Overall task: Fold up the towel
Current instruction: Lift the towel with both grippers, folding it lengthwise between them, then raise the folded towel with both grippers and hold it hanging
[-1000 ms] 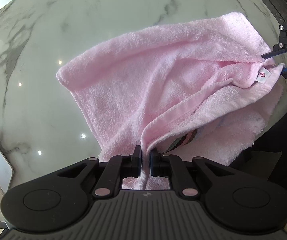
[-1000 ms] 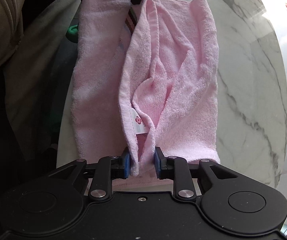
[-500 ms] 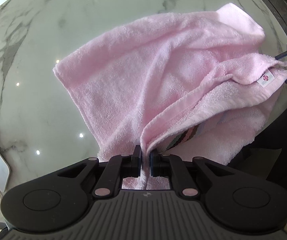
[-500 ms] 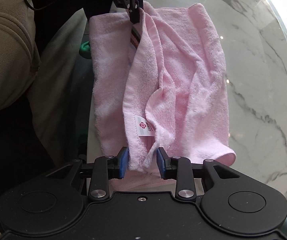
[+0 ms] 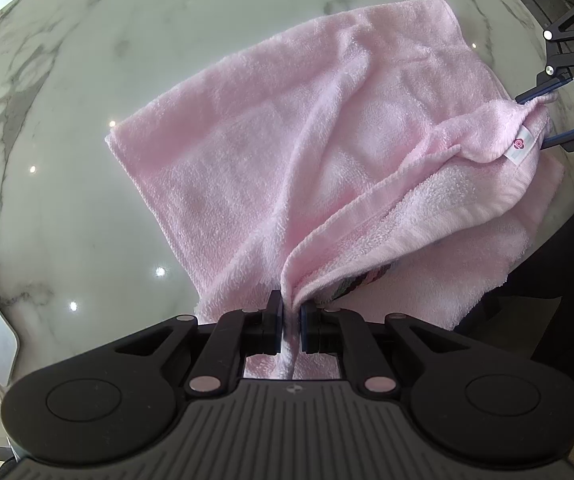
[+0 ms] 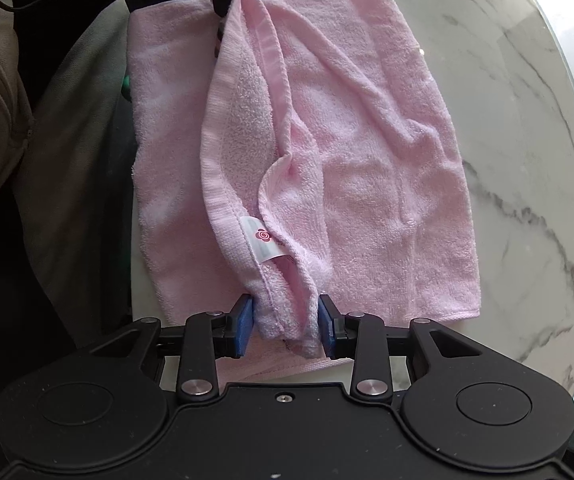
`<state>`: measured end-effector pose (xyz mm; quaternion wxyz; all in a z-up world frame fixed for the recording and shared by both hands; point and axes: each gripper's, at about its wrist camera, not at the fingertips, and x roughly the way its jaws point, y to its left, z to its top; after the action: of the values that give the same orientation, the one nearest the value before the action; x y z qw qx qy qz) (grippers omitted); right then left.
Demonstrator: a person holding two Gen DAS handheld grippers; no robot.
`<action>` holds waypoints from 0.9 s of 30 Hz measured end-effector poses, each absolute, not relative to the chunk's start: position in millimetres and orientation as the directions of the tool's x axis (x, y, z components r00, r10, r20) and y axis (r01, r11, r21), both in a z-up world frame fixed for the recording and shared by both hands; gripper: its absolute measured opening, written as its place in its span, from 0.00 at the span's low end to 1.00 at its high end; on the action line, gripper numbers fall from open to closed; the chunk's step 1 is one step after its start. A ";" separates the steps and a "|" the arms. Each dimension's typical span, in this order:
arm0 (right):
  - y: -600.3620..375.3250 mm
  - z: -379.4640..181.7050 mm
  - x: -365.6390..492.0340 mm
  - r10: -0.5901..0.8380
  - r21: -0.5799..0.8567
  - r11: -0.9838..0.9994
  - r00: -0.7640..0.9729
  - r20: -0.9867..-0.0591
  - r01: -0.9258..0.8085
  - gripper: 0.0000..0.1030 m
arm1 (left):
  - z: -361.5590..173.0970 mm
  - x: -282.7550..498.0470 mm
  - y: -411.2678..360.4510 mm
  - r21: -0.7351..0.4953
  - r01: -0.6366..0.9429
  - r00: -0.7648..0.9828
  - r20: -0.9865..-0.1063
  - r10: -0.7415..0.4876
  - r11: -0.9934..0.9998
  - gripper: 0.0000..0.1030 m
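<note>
counter: marble, carries the towel, near edge by the person
towel: pink, flat on counter; near hem lifted, strung tool to tool
hem axis: runs left tool to right tool, along the near counter edge; the fold probably goes away from that edge
left tool: clamped on hem corner
right tool: jaws parted, the label corner sits loose between them

The pink terry towel lies doubled and rumpled on pale marble, its lower layer flat, a hemmed upper edge lifted into a loose ridge between two raised corners, with a white label bearing a red flower mark near one corner
</note>
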<state>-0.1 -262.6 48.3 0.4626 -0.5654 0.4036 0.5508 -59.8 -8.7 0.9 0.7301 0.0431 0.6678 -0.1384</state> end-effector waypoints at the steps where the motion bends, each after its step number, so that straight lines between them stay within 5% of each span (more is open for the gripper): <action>1: -261.5 47.0 0.8 0.052 -0.079 -0.246 0.069 -0.996 -0.966 0.33 | 0.7 -58.9 -8.2 -0.124 0.258 0.069 -0.987 -0.146 0.958 0.07; 6: -258.8 44.2 3.7 0.038 -0.051 -0.252 0.043 -0.998 -0.966 0.32 | 0.2 -55.3 -4.9 -0.135 0.252 0.067 -0.985 -0.157 0.958 0.07; 8: -260.0 46.1 6.5 0.039 -0.041 -0.244 0.032 -0.999 -0.969 0.14 | 0.3 -54.8 -3.1 -0.141 0.249 0.066 -0.985 -0.162 0.958 0.07; 11: -264.0 51.4 9.5 0.041 -0.038 -0.235 0.030 -0.999 -0.971 0.10 | 1.1 -54.4 -1.2 -0.145 0.246 0.065 -0.984 -0.166 0.958 0.07; 27: -284.0 127.5 10.6 0.104 -0.169 -0.199 0.150 -0.983 -0.965 0.09 | 72.1 -54.1 9.4 -0.073 0.309 0.208 -0.968 -0.143 0.948 0.04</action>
<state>10.6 -284.0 127.5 0.5055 -0.5653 0.3809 0.5290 -54.1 9.4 72.1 0.7741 0.0680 0.6123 -0.1459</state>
